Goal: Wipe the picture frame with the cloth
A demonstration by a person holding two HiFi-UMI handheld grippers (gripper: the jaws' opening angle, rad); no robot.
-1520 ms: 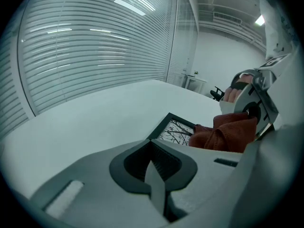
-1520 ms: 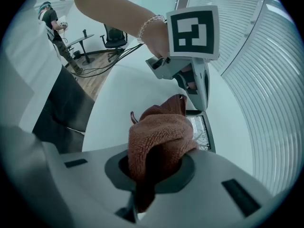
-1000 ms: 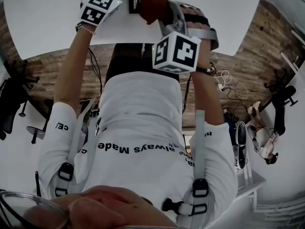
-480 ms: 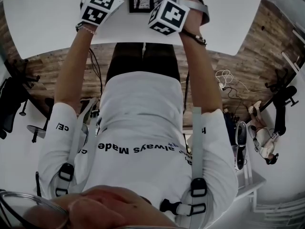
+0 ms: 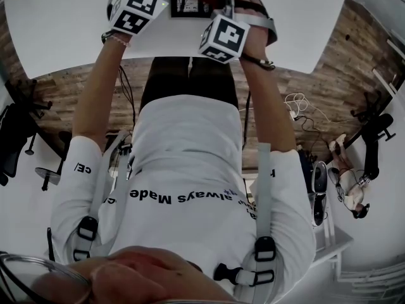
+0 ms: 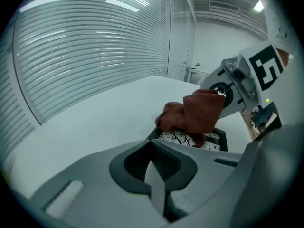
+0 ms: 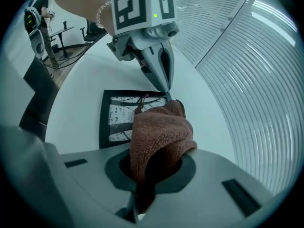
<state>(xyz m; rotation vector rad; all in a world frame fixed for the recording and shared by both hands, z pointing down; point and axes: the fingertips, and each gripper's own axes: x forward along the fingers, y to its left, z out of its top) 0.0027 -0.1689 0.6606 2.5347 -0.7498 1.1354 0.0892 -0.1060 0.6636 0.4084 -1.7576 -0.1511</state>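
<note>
Rust-brown terry is what my right claw (image 6: 214,103) has clamped between its jaws: the cloth (image 7: 159,132), bunched up, with its loose end resting on the far corner of the picture frame (image 7: 105,122). The frame lies flat on the white worktop (image 5: 63,18), a black border around a print of bare branches.

My left claw (image 7: 166,90) is closed with nothing between its jaws. Its tip points down at that same far corner, just beside the cloth. It looks to be pinning the frame, though I cannot tell if it actually touches.

I judge the cloth soft and light, so a pinch on the wad holds it and the free end does the wiping. The frame looks thin, stiff and light. On a smooth top like this it would probably skate under a sideways stroke, so I would steady it by the border and keep off the glazed face, which may be fragile.

The worktop is glossy and rounded at its edge. Slatted blinds (image 6: 95,46) run along the wall beyond it, and below are a wood-plank floor (image 5: 354,62) and loose cables (image 5: 304,109).
</note>
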